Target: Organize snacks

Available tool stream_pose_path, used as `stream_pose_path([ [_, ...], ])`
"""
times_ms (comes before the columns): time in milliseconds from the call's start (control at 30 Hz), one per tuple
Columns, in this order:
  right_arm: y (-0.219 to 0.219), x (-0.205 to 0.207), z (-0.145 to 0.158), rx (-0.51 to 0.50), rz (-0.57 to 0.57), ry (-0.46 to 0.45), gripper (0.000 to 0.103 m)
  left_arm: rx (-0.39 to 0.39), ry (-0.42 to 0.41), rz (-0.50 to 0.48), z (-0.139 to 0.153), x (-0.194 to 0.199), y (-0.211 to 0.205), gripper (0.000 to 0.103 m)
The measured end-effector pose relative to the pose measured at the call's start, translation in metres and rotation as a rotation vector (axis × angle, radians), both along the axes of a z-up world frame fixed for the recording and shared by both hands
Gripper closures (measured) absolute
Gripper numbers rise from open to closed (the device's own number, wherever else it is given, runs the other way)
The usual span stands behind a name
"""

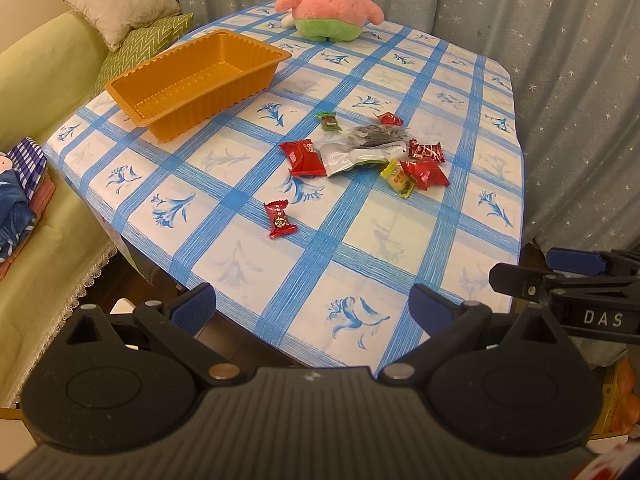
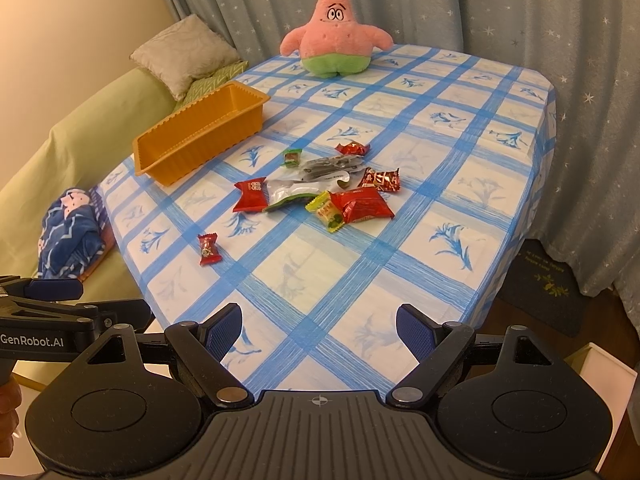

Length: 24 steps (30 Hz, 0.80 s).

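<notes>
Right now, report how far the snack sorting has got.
Nothing is done: the orange tray is empty. Nothing is in hand: the left gripper and right gripper are open and held short of the snacks. All the snack packets, including the lone red candy, lie on the tablecloth.

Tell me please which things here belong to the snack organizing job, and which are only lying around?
Belong to the job:
- orange tray, empty
- pile of snack packets
- lone red candy, apart from the pile
- small green candy

Just lying about:
- pink star plush at the far table edge
- cushions on the sofa
- blue folded cloth
</notes>
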State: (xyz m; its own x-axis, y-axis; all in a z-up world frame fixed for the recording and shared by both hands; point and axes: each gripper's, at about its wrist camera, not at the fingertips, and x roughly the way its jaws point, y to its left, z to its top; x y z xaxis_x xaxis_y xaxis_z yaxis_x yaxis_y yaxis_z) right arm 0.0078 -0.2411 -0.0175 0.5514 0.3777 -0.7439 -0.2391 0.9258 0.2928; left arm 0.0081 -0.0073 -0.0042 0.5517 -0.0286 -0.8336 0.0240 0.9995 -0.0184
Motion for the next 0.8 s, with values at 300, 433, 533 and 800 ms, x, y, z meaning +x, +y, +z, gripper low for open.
stream_pose_path([
  [300,0.001,0.003,0.000,0.000,-0.001,0.002,0.019,0.000,0.000,-0.002,0.000,0.001,-0.002,0.000],
  [433,0.000,0.007,0.000,0.001,-0.001,0.003,0.019,-0.001,-0.001,-0.001,0.000,0.001,-0.003,0.000],
  [533,-0.001,0.009,0.000,0.001,-0.004,0.004,0.019,-0.001,-0.001,-0.008,-0.003,0.011,-0.006,0.000],
  [800,0.000,0.024,-0.010,-0.001,-0.024,0.010,0.019,-0.009,-0.043,-0.026,-0.012,0.028,0.005,0.005],
])
